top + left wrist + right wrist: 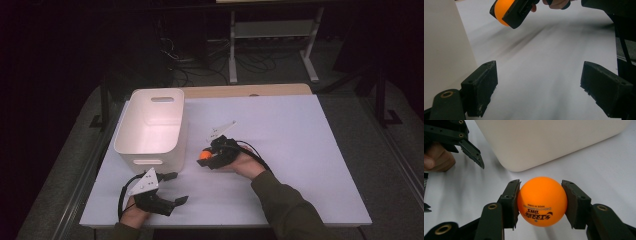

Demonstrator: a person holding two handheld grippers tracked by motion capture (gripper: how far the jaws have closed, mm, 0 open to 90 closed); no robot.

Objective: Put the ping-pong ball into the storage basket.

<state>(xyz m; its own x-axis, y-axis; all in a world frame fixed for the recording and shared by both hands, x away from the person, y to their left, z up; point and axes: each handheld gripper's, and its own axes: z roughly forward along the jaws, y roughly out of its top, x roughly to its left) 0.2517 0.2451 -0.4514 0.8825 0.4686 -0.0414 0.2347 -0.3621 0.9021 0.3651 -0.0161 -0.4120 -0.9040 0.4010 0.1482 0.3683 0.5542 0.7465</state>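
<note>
Glossy orange ball [542, 201], black lettering

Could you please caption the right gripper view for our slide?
Right gripper shut on an orange ball beside a white bin.

The person wears a dark olive-green sleeve [287, 207] on the right arm. Each hand carries a black gripper: the left gripper [172, 187] and the right gripper [206, 159]. Each has two thick black jaws with blocky, rough pads [482, 85], and brass-coloured rings [492, 206] sit in the jaw arms. A grey three-cornered plate [144, 182] with small holes is on top of each gripper, and a black cable [255, 151] trails from the body.
</note>
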